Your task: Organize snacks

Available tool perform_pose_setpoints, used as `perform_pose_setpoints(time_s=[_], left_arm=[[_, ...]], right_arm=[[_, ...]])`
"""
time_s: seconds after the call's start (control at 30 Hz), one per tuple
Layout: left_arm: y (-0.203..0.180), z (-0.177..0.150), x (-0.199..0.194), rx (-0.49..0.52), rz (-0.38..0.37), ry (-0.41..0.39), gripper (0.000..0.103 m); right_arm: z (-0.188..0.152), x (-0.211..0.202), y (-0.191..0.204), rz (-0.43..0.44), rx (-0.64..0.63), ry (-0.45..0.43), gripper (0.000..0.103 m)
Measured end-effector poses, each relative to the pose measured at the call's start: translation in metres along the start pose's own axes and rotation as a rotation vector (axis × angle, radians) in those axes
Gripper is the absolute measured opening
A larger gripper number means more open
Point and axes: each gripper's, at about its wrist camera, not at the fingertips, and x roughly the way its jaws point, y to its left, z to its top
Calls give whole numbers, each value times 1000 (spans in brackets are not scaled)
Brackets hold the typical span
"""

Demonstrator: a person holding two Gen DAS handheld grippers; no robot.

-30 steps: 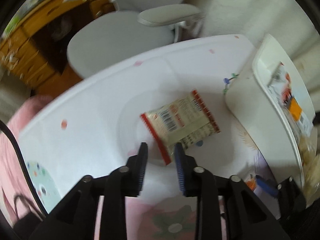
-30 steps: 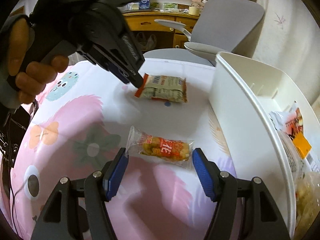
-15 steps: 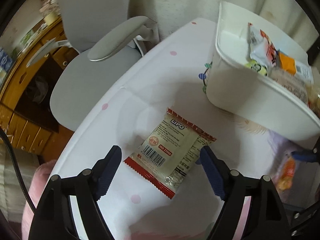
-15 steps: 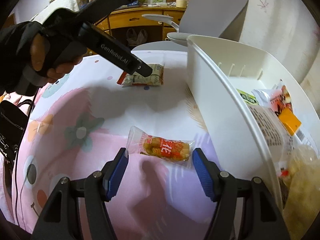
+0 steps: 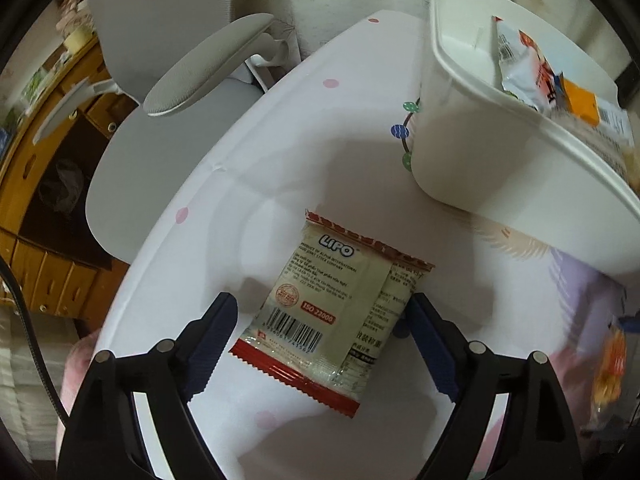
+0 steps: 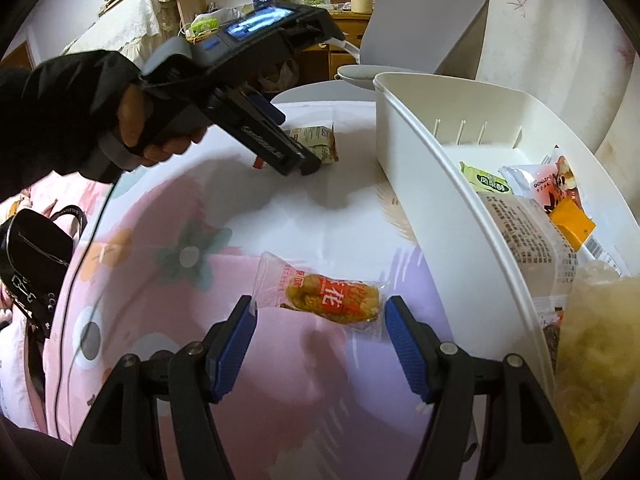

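A cream LIPO packet (image 5: 332,304) with red ends lies flat on the table, label side up. My left gripper (image 5: 322,316) points steeply down over it with its jaws opening; the packet lies between the blue pads, which do not press on it. In the right wrist view the same left gripper (image 6: 300,160) is held by a hand in a black sleeve, in front of the cream packet (image 6: 320,140). A clear packet with an orange snack (image 6: 332,300) lies just beyond my right gripper (image 6: 320,314), which stands open astride it. The white bin (image 6: 440,184) on the right holds several snack packs.
The white bin (image 5: 480,168) stands close to the right of the cream packet. A grey office chair (image 5: 180,72) sits beyond the table's rounded far edge, with a wooden desk behind. A black bag (image 6: 36,272) hangs at the left. The cloth is pink and white.
My left gripper went from nearly shut to wide, rolled, and came down so its pads flank the cream packet. The right gripper holds its width over the orange packet.
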Motion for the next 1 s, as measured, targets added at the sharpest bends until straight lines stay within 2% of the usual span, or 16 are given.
perform_pose_setpoints(time_s=[0.03,0.13,0.23,0.43,0.73,1.0], left_arm=[[0,-1,0,-7,-5,-4,84],[2,-6,-2,-51,-54,-14,69],[-2,-11,-6,-82,-41,-34,59],[-9,-21,-13,-162,-8,-36,47],[-28,-55,-32,-268,-1,-39,45],[-63,-84,-84,-326,-37,-104,45]], right_arm=[[1,-2,1,0,-3,-5,66],[1,-7,3,2,0,-13,66],[2,-11,3,-1,3,-18,66],[2,-25,5,-17,10,-26,66],[-13,-50,-1,-50,87,-20,66],[-32,-81,-9,-149,113,-66,66]])
